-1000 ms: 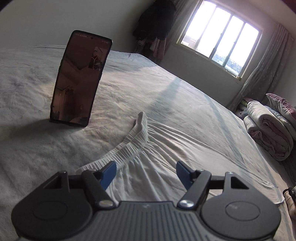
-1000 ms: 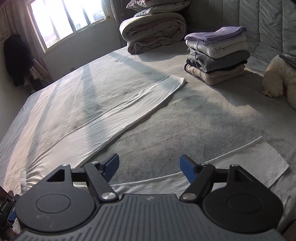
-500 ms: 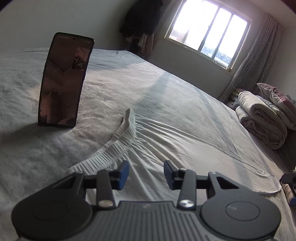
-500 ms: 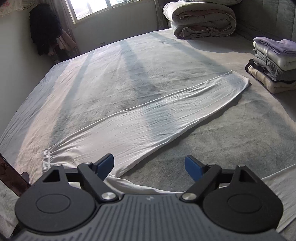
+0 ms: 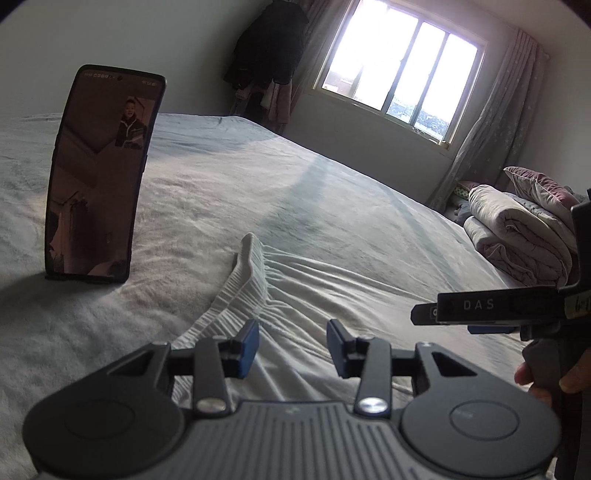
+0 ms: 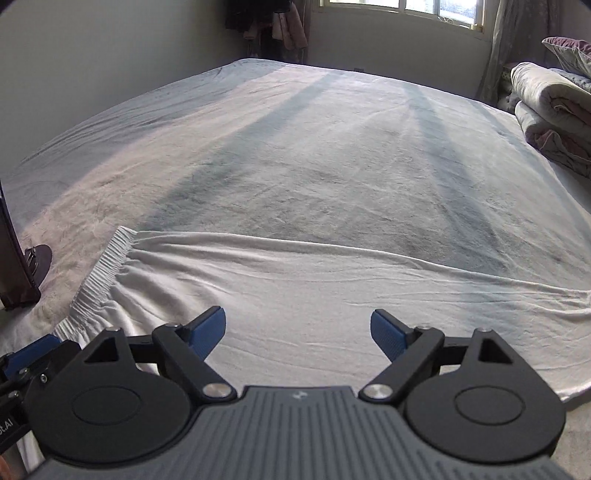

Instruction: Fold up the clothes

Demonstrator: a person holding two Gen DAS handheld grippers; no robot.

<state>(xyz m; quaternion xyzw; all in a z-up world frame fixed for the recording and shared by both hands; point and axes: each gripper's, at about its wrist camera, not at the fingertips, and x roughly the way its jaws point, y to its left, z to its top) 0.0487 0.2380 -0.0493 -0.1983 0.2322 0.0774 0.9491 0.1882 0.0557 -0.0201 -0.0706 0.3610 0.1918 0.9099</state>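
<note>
Now white trousers [image 6: 314, 295] beneath both tongs

White trousers [image 6: 295, 295] are seen spread flat across the grey bed [image 6: 295, 140], the ribbed waistband [image 6: 107, 266] at the left and a leg stretched away to the right. The right gripper [image 6: 298, 332] is held low over the cloth near the waist, its blue pads [image 6: 207, 330] set wide apart (having just been opening), with nothing pressed between them. A phone's dark edge [image 6: 14, 266] is caught at far left. Rolled quilts [image 6: 554, 110] are piled at the right, under a window [image 6: 399, 7].
</note>
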